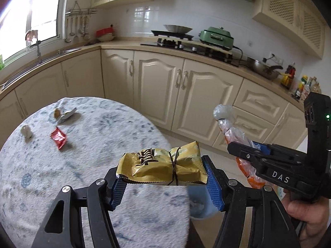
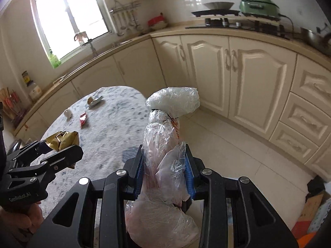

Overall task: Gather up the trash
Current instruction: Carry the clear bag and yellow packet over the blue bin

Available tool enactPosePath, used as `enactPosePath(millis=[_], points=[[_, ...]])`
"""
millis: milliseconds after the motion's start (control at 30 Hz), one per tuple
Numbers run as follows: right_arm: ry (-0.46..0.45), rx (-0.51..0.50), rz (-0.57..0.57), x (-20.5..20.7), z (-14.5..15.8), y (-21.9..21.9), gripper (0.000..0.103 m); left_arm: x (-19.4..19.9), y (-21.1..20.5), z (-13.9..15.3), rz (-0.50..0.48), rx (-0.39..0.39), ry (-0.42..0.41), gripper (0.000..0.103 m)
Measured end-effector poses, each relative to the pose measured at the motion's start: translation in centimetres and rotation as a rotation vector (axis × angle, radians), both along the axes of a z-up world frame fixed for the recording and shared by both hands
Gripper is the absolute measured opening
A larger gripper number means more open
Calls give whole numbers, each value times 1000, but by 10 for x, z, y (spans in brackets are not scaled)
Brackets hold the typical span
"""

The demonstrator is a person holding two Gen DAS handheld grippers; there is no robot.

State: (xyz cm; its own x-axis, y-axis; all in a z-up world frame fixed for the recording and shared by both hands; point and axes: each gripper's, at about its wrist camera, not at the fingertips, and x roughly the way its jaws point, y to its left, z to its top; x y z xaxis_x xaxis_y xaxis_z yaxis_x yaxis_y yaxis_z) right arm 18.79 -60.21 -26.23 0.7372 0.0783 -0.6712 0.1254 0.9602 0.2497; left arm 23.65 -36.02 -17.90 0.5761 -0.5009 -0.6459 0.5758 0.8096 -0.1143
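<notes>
My left gripper [image 1: 165, 177] is shut on a gold snack wrapper [image 1: 163, 165] bound with a thin band, held crosswise between the blue pads [image 1: 214, 186] above the table's near edge. To its right, my right gripper [image 1: 248, 153] is shut on a clear plastic bag [image 1: 224, 115] with orange inside. In the right wrist view the right gripper [image 2: 165, 171] pinches that bag [image 2: 165, 136] upright, its knotted top above the fingers. The left gripper [image 2: 60, 148] with the gold wrapper [image 2: 64, 139] shows at the left. A red wrapper [image 1: 58, 137], a silver wrapper [image 1: 66, 115] and a crumpled white scrap [image 1: 25, 131] lie on the round table [image 1: 82, 175].
A pale bin [image 1: 198, 204] stands on the floor below the table's right edge. Cream cabinets [image 1: 157, 86] and a counter with a stove [image 1: 186, 43] run along the back. Cardboard and coloured items [image 2: 312, 212] sit on the tiled floor at the lower right.
</notes>
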Motion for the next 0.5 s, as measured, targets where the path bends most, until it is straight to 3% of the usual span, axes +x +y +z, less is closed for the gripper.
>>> enactPosePath(millis=[267, 500], points=[[59, 18, -184, -35, -28, -83, 33, 13, -87, -22, -135, 34, 41, 62], [138, 64, -261, -41, -70, -122, 33, 38, -159, -59, -206, 93, 121, 62]])
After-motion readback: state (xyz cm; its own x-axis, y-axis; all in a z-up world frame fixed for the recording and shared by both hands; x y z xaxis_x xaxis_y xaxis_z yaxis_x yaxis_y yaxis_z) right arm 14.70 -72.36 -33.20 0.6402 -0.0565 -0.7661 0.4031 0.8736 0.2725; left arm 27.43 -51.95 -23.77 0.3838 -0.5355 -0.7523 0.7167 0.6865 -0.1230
